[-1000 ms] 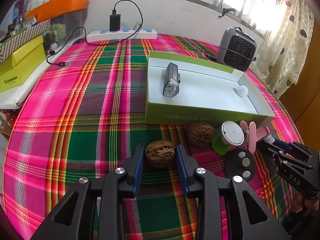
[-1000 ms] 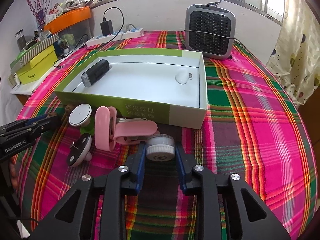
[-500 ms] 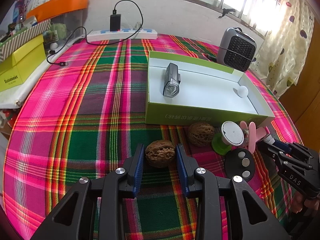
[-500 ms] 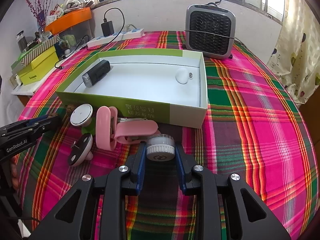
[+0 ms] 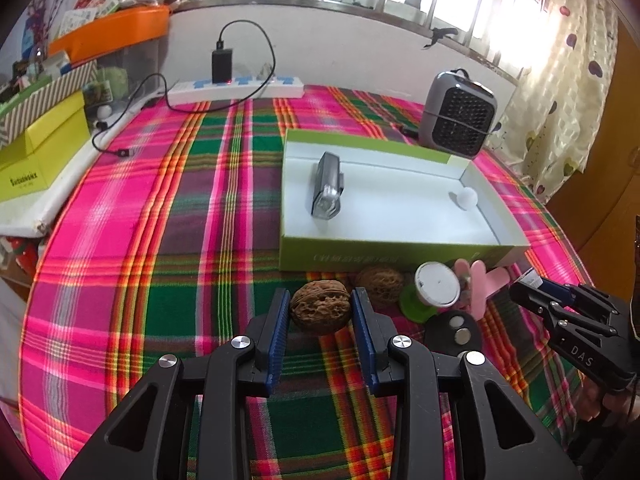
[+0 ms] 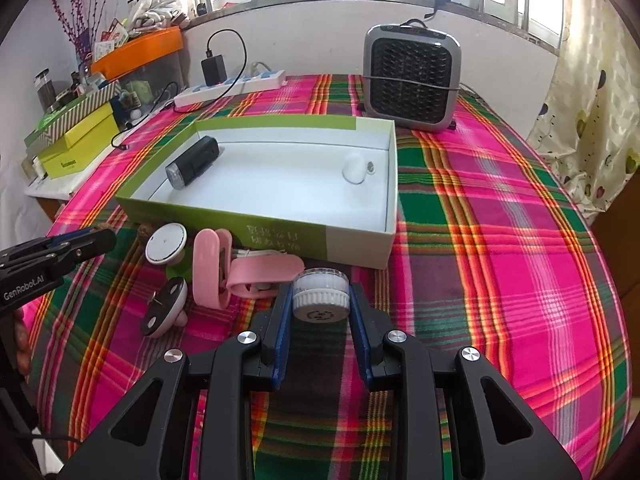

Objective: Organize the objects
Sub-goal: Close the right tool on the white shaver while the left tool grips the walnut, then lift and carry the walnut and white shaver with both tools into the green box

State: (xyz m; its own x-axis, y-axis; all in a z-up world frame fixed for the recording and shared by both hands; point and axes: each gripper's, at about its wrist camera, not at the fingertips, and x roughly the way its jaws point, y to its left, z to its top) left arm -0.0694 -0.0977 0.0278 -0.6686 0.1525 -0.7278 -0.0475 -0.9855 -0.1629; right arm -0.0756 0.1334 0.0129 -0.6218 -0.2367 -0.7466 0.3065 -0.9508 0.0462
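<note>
My left gripper [image 5: 320, 306] is shut on a brown walnut [image 5: 321, 307], held just in front of the green box [image 5: 384, 258]. My right gripper [image 6: 319, 300] is shut on a white round brush head [image 6: 319, 294] near the box's front right corner [image 6: 360, 250]. The box holds a dark bike light [image 5: 328, 190] and a small white object [image 5: 466, 197]. A second walnut [image 5: 380, 282], a white disc on a green base [image 5: 436, 284], a pink handheld fan [image 6: 240, 272] and a black-and-white round piece [image 6: 162, 312] lie in front of the box.
A grey heater [image 6: 412, 80] stands behind the box. A white power strip with a black charger [image 5: 232, 86] lies at the back. Yellow boxes [image 5: 36, 156] and an orange tray [image 5: 112, 30] sit on the left shelf. A plaid cloth covers the table [image 5: 160, 220].
The left gripper has moved forward and a little up with the walnut, nearer the box. The right gripper holds the brush head slightly higher.
</note>
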